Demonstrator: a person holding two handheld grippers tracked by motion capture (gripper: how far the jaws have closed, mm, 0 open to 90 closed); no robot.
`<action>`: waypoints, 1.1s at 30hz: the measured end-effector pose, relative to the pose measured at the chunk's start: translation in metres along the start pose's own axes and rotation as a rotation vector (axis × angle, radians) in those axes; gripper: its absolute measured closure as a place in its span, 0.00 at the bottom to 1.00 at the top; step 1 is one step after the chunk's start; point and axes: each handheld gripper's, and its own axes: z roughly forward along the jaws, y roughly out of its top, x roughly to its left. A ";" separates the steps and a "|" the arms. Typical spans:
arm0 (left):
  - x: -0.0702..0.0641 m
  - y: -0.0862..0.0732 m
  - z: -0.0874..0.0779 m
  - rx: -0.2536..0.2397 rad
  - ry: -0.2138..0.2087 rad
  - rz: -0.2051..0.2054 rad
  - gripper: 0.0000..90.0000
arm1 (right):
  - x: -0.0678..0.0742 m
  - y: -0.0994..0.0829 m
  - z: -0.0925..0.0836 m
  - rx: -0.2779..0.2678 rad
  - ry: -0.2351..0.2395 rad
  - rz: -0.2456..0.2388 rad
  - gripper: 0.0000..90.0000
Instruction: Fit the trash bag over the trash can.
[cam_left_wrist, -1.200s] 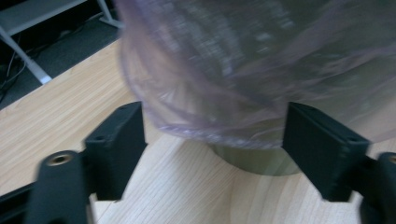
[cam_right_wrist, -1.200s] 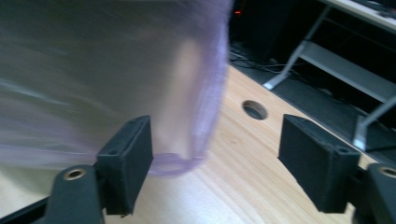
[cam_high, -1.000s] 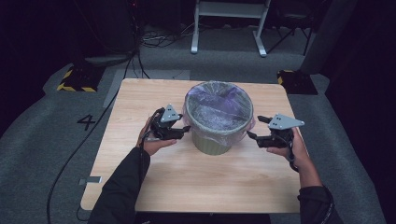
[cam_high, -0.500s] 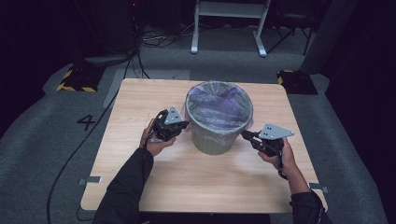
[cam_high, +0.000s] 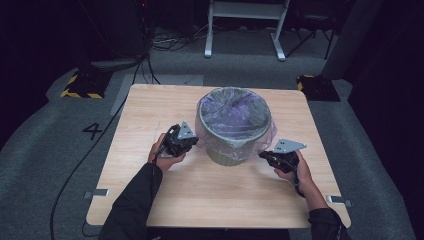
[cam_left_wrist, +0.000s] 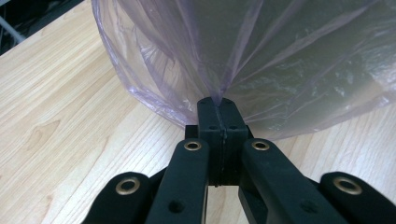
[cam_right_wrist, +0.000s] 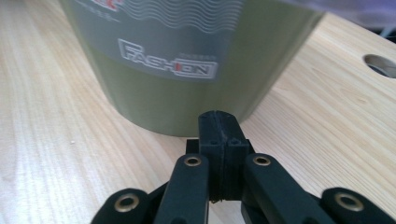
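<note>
- A round bin (cam_high: 235, 145) of smooth olive-green plastic, narrowing toward its base, stands upright near the middle of the bench (cam_high: 150, 200).
- The bench has a pale wood-grain top, square with rounded corners; in the right gripper view a round hole (cam_right_wrist: 380, 64) is cut through the wood close to the far edge.
- A thin, see-through, faintly purple plastic bag (cam_high: 235, 112) lines the bin, and its loose, crinkled skirt is folded over the rim and hangs down the outside wall.
- The left hand-held gripper (cam_high: 192, 142), black with brass-coloured rivets and a grey three-cornered plate on top, has its jaws pressed together on a gathered fold of the bag (cam_left_wrist: 219, 70); the film fans out in tight creases from the pinch.
- The right hand-held gripper (cam_high: 263, 154) sits low beside the bin's right side; its jaws are together, having just closed and then eased a touch, and in the right gripper view nothing can be made out between them.
- The tips of the right hand-held gripper (cam_right_wrist: 218, 119) lie just in front of the bin's lower wall; whether they touch it is hard to tell.
- A white printed label (cam_right_wrist: 168, 63) on the bin reads "FASHION"; the wavy pattern above it is cut off by the top of the picture.
- The bag hides the bin's inside.
</note>
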 end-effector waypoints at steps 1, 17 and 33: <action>0.000 0.000 -0.001 -0.003 0.003 0.005 1.00 | 0.000 0.000 -0.002 -0.009 -0.014 0.001 0.82; -0.001 0.002 -0.008 -0.024 0.007 0.000 1.00 | 0.003 0.018 -0.033 -0.117 -0.271 -0.107 0.27; 0.000 -0.003 -0.001 -0.014 -0.009 -0.024 1.00 | 0.002 0.023 -0.012 -0.079 -0.233 -0.166 1.00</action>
